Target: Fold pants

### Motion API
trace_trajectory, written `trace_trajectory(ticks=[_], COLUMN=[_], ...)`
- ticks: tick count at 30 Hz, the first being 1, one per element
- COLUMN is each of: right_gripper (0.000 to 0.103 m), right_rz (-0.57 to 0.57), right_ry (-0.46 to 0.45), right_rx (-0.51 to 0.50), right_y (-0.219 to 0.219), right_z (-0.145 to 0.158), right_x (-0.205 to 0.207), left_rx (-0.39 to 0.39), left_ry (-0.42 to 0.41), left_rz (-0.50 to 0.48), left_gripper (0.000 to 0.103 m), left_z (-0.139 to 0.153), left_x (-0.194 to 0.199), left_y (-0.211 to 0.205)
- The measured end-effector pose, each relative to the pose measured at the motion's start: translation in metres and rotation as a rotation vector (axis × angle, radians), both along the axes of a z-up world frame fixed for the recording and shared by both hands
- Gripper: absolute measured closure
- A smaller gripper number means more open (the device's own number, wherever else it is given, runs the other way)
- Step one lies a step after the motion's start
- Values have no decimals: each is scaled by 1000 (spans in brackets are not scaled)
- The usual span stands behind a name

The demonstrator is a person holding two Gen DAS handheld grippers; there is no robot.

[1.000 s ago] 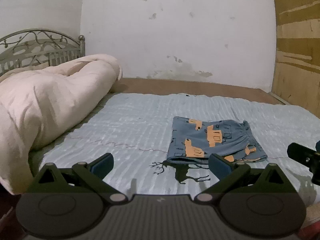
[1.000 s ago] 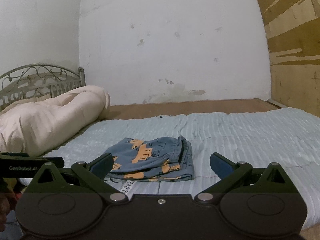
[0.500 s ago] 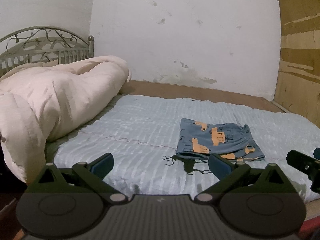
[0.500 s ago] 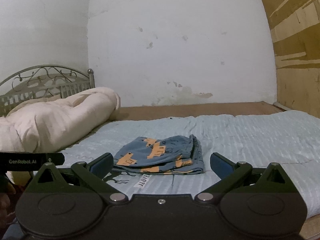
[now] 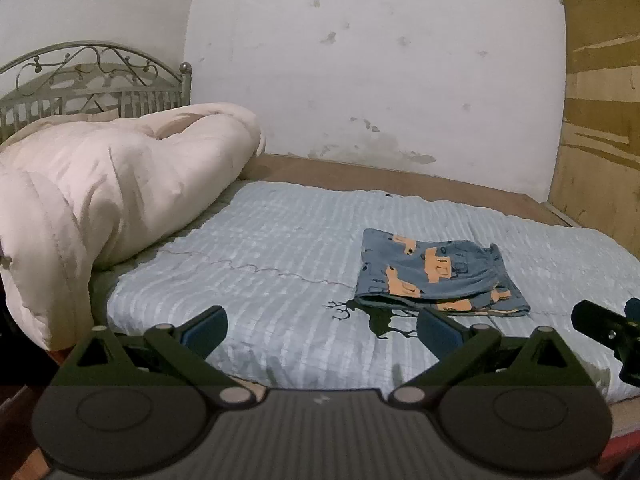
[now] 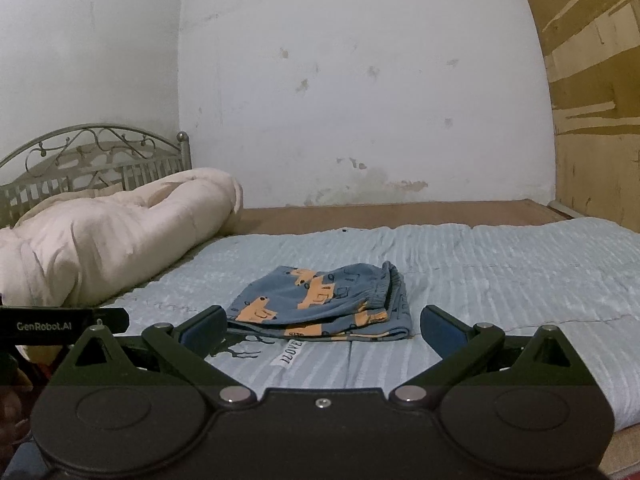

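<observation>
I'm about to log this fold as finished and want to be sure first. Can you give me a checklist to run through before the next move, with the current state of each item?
1. Blue pants with orange vehicle print folded into a compact stack: ok, layered edges show at the front.
2. Pants resting fully on the light blue striped bedspread, apart from the cream rolled duvet: ok.
3. Left gripper open and empty: ok.
4. Right gripper open and empty: ok.
5. Both grippers clear of the fabric: ok, neither touches the pants.
6. Bottom layers aligned: cannot tell, the far side is hidden.
</observation>
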State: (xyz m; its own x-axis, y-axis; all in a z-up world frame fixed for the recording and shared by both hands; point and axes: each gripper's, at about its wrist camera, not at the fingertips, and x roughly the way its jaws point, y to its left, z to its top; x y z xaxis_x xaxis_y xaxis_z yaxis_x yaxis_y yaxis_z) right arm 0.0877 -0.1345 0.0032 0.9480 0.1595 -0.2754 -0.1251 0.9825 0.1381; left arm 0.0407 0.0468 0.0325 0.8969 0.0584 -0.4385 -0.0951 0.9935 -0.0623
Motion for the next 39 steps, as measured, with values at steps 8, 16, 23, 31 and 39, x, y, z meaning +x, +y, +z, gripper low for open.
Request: trace_trajectory(ticks=[8, 16, 23, 31, 39], right_gripper=[1, 1, 1, 1, 1], right_rz=[-2, -4, 0, 0, -2], right_ry=[-2, -3, 3, 5, 8], right_rx=[-1, -1, -6, -9, -9], right_y=[0, -1, 1, 1, 1], right_z=[0, 0, -1, -1, -2], right_x=[1, 1, 1, 1, 2], left_rx=[-3, -2, 2, 17, 36], left_ry=[-1, 0, 8, 10, 9], left_rz=[0, -6, 2, -2, -4], left_gripper=[1, 1, 1, 1, 1], left_z=[0, -1, -2, -3, -3], left_x=[0, 0, 2, 2, 2], left_y=[1, 0, -2, -7, -9])
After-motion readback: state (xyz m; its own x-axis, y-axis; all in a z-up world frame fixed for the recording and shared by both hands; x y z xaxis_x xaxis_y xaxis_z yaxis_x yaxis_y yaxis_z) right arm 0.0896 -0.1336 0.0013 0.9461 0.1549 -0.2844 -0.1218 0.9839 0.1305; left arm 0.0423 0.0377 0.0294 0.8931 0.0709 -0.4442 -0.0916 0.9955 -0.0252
